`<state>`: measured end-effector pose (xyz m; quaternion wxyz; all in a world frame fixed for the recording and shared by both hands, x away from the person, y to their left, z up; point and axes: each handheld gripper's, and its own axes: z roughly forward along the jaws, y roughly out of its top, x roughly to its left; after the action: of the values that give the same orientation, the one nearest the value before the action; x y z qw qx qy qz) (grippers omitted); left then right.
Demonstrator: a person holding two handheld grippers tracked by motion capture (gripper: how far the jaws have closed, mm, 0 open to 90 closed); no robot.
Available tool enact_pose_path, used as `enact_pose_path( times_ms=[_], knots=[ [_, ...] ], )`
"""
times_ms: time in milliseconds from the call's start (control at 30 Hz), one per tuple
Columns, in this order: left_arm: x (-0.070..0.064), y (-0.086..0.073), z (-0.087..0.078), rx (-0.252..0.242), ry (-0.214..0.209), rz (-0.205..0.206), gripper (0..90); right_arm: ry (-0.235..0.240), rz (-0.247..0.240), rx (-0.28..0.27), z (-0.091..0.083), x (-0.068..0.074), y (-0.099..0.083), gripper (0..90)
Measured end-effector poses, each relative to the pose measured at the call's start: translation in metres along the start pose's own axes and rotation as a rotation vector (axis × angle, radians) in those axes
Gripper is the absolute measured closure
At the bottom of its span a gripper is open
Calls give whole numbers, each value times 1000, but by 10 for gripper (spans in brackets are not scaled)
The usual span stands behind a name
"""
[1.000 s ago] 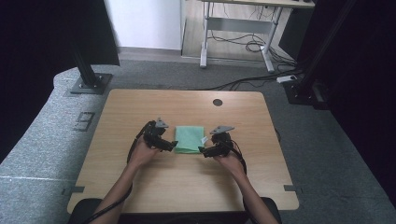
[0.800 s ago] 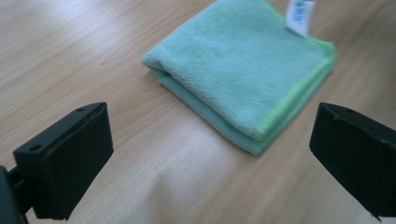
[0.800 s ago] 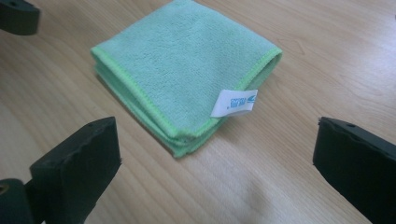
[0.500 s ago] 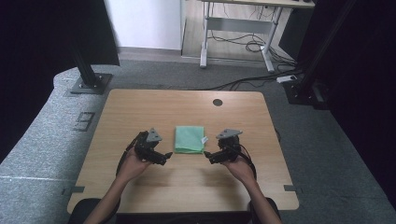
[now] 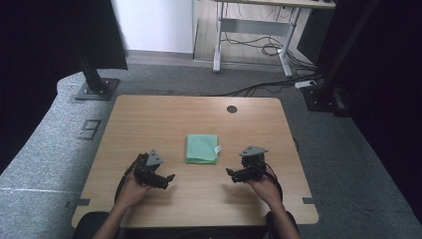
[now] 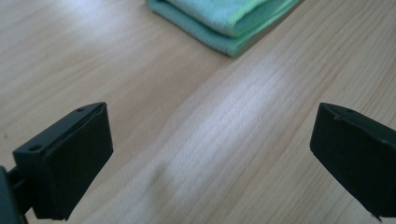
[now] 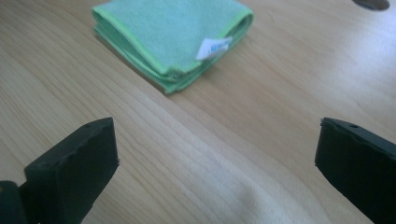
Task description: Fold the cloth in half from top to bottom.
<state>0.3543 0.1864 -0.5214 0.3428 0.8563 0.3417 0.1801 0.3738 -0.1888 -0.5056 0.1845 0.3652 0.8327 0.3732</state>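
Between both wide-open grippers, folded cloth lies apart.

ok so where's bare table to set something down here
The far half is bare, from the folded green cloth to the round cable hole. Both side strips are free too. It is tightest near the front edge, around the left gripper and right gripper.

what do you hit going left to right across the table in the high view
left tool → folded green cloth → right tool, all on the wooden table, with the cloth lying a little farther back than the two tools
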Motion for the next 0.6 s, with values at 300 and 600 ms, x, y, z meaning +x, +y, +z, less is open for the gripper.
enact_pose_path(
  times_ms=[300,600],
  knots=[
    [1,-16,10,41,-6,-17,0,-4,66,25,12,-6,-29,0],
    [2,-20,19,65,-34,-51,0,-7,62,62,25,-6,-46,0]
  ],
)
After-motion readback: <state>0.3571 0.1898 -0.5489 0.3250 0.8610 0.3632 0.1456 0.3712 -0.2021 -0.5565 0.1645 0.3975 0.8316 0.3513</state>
